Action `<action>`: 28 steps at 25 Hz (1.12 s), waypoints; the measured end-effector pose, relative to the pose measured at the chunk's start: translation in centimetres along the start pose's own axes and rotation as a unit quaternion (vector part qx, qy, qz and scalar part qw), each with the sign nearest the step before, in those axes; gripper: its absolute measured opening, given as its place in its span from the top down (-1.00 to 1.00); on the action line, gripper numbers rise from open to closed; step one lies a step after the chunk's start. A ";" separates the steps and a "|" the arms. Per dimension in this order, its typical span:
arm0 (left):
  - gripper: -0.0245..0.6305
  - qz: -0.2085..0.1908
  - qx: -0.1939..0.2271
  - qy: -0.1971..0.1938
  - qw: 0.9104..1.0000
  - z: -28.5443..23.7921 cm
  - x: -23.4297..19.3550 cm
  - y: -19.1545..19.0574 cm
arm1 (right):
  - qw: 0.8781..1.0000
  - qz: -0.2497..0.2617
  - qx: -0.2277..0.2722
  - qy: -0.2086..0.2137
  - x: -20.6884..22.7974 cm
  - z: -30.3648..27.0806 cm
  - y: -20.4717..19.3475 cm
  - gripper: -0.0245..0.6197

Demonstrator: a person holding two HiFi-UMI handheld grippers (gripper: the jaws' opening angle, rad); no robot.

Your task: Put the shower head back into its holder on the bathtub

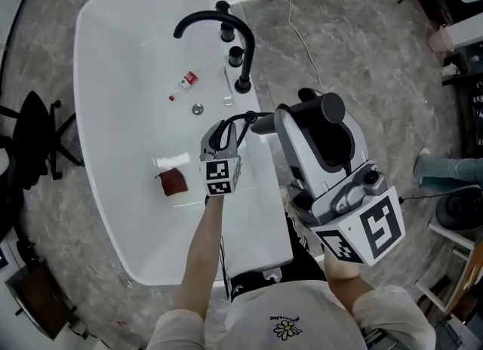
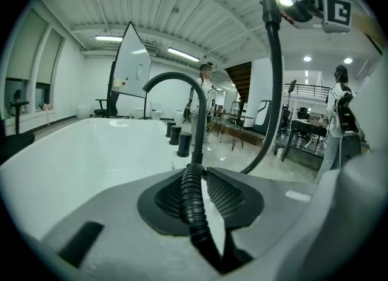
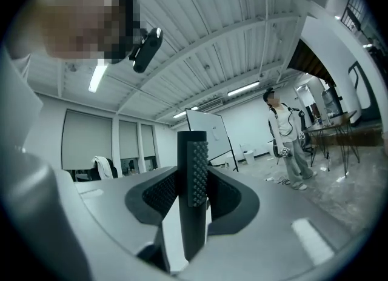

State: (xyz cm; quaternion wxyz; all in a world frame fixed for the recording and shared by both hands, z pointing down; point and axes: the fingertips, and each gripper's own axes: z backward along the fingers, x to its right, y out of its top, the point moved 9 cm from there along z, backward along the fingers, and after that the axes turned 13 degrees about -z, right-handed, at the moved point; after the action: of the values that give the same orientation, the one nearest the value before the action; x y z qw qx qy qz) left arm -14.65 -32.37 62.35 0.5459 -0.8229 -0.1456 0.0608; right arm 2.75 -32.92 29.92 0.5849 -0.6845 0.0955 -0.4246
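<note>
The white bathtub [image 1: 128,77] carries a black arched faucet [image 1: 204,18] and two short black posts [image 1: 235,56] on its right rim. My left gripper [image 1: 223,128] hovers over that rim. In the left gripper view the black ribbed hose [image 2: 191,195] runs between the jaws of the left gripper [image 2: 197,171]; it leans on the left pad, with a light gap at the right pad. From there the hose arcs up to my right gripper [image 1: 302,111]. That right gripper [image 3: 193,174] is shut on the black shower head handle [image 3: 193,171], which stands upright.
Inside the tub lie a small red-and-white bottle [image 1: 189,79], a drain [image 1: 198,108] and a dark red object [image 1: 173,182]. A black office chair [image 1: 38,137] stands left of the tub. A person [image 2: 339,110] stands far off on the marble floor.
</note>
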 end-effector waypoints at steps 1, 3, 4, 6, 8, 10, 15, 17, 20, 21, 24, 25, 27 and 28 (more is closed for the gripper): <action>0.68 0.006 -0.006 0.006 1.000 0.6 -0.1 -0.5 | 1.000 -0.004 0.007 0.008 -0.5 0.0 0.5 0.49; 0.68 0.017 -0.012 0.017 1.000 1.8 -0.4 -1.3 | 0.999 -0.006 0.023 0.023 -1.6 0.0 1.6 0.49; 0.68 0.021 -0.014 0.022 0.999 2.4 -0.5 -1.4 | 0.999 -0.004 0.031 0.031 -2.3 0.1 2.2 0.49; 0.68 0.029 -0.013 0.030 0.999 3.7 -0.5 -1.5 | 0.998 -0.003 0.046 0.050 -3.8 0.5 3.3 0.49; 0.68 0.039 -0.006 0.037 0.999 5.2 0.0 -1.2 | 0.996 -0.003 0.057 0.072 -5.5 1.2 4.2 0.49; 0.69 0.049 0.007 0.042 0.998 6.9 0.8 -0.6 | 0.994 0.001 0.065 0.089 -7.2 1.9 4.9 0.49; 0.70 0.053 0.022 0.040 0.998 10.5 2.9 0.5 | 0.989 0.000 0.082 0.123 -11.3 4.5 7.0 0.49; 0.70 0.048 0.012 0.034 0.998 11.6 3.5 0.3 | 0.986 -0.003 0.093 0.140 -13.2 6.0 8.3 0.49; 0.70 0.056 -0.013 0.029 0.998 13.1 4.4 -0.5 | 0.980 -0.003 0.110 0.163 -16.0 8.8 10.5 0.49; 0.70 0.056 -0.024 0.027 0.998 13.4 4.6 -0.9 | 0.979 -0.001 0.115 0.170 -16.8 9.7 11.3 0.49; 0.70 0.043 -0.047 0.020 0.998 14.2 5.2 -1.8 | 0.974 0.022 0.126 0.185 -19.0 12.5 13.1 0.49; 0.70 0.038 -0.051 0.018 0.998 14.5 5.4 -2.0 | 0.973 0.028 0.129 0.188 -19.6 13.4 13.4 0.49; 0.70 0.031 -0.055 0.017 0.998 15.2 5.6 -2.3 | 0.971 0.038 0.135 0.191 -20.8 15.1 13.8 0.50; 0.70 0.029 -0.054 0.018 0.998 15.6 5.6 -2.3 | 0.971 0.044 0.137 0.192 -21.3 15.8 14.0 0.49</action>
State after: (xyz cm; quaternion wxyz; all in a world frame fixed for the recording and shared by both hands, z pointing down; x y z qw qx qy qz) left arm -13.81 -16.10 58.62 0.5016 -0.8558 -0.1147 0.0539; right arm 5.58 -12.34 8.32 0.6620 -0.4989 0.1771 -0.5306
